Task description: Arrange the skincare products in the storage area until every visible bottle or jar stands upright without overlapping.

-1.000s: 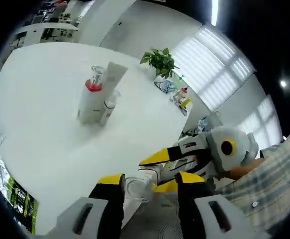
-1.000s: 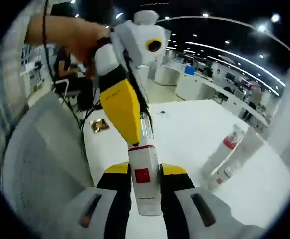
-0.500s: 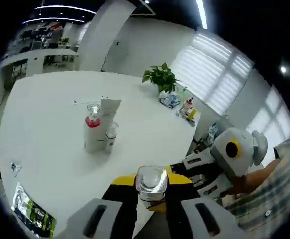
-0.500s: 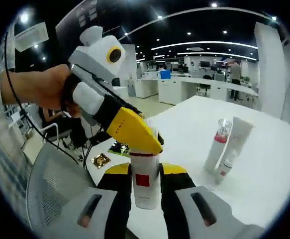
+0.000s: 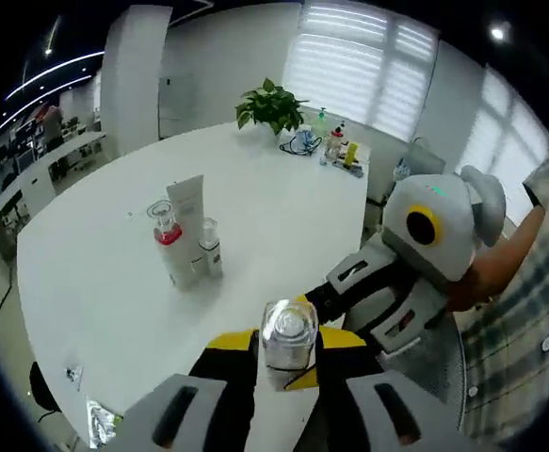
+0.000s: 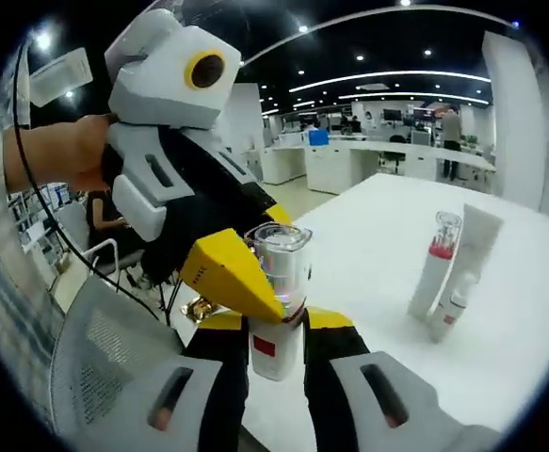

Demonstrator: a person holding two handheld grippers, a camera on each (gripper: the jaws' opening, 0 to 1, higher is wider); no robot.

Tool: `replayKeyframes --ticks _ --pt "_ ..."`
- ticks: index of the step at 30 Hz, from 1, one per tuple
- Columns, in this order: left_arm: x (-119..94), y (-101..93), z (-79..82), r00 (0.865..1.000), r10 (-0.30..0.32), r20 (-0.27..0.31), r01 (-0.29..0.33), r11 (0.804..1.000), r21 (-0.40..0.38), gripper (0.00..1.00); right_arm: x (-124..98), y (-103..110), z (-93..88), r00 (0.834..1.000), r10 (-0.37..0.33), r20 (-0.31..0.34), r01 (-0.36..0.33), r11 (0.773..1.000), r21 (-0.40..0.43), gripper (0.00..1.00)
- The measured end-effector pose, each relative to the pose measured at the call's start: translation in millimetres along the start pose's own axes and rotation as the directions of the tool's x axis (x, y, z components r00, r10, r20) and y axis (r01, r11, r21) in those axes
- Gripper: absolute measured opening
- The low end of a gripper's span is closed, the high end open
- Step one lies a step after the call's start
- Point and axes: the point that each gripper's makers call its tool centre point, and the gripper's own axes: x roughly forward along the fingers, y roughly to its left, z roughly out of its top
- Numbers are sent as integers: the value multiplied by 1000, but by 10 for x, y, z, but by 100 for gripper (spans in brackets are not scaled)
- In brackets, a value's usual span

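The white skincare bottle with a red square label and a clear faceted cap stands upright between the yellow-tipped jaws of the right gripper, which is clamped on its body, above the near edge of the white round desk. In the left gripper view the same bottle shows from above, its clear cap uppermost, and the left gripper has its yellow-tipped jaws closed against it just under the cap, so both grippers hold the one bottle. The left gripper's white and black body with a yellow ring comes into the right gripper view from the left, held by a hand. The right gripper's body comes into the left gripper view from the right, with a plaid sleeve behind it.

Farther out on the desk stand three more products, close together: a slim white bottle with a red collar and clear cap, a small white bottle with a clear cap just beside it, and a white squeeze tube upright behind them. What the containers hold cannot be seen. Near the desk's far edge sit a green potted plant and some small coloured bottles.
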Motion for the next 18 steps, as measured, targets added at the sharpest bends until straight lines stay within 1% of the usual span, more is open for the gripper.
replayKeyframes --ticks 1,2,3,4,5,6,7,8,9,10,11,12,13,14,16,18 --pt "-25 162 7 998 49 40 -49 999 4 38 29 -59 -26 1000 -20 -8 20 1000 16 19" --pt "-57 240 -35 996 72 47 -71 997 -18 48 64 -158 -48 998 -57 -12 57 998 22 19" --pt "-108 337 -98 995 85 53 -82 996 -46 51 95 -240 -64 996 -84 -14 84 996 29 19" --pt "-153 393 -148 994 87 58 -84 995 -58 51 141 -371 -84 992 -121 -18 122 992 42 19" --pt "-199 457 -184 992 103 71 -97 992 -78 50 169 -476 -87 988 -154 -14 154 987 52 19" --pt "-268 528 -239 989 116 96 -107 990 -94 49 219 -630 -85 981 -192 0 192 980 46 19" --pt "-305 570 -293 987 119 103 -109 989 -99 49 262 -712 -91 978 -206 7 206 977 62 19" --pt "-360 631 -401 986 130 106 -118 987 -113 49 314 -876 -141 970 -244 -4 244 968 50 19" --pt "-378 656 -436 985 135 107 -122 985 -118 48 342 -988 -179 962 -273 -9 273 961 48 19" --pt "-430 704 -550 984 148 100 -133 981 -143 46 384 -1097 -233 956 -291 -20 292 954 67 19" --pt "-469 728 -617 983 156 95 -139 977 -165 45 413 -1162 -241 954 -299 -7 298 951 88 19" --pt "-524 748 -688 982 158 101 -138 974 -181 45 435 -1235 -240 948 -318 12 315 944 103 19" --pt "-557 749 -726 982 153 107 -131 973 -189 44 465 -1320 -262 943 -333 15 330 939 98 19" --pt "-606 744 -783 983 149 111 -125 972 -200 44 493 -1373 -282 939 -343 16 339 934 109 19" --pt "-645 761 -861 982 153 109 -128 971 -202 43 569 -1478 -346 929 -370 5 368 925 94 19" --pt "-671 795 -971 983 159 87 -139 970 -201 43 639 -1531 -396 926 -377 -2 375 923 87 19"
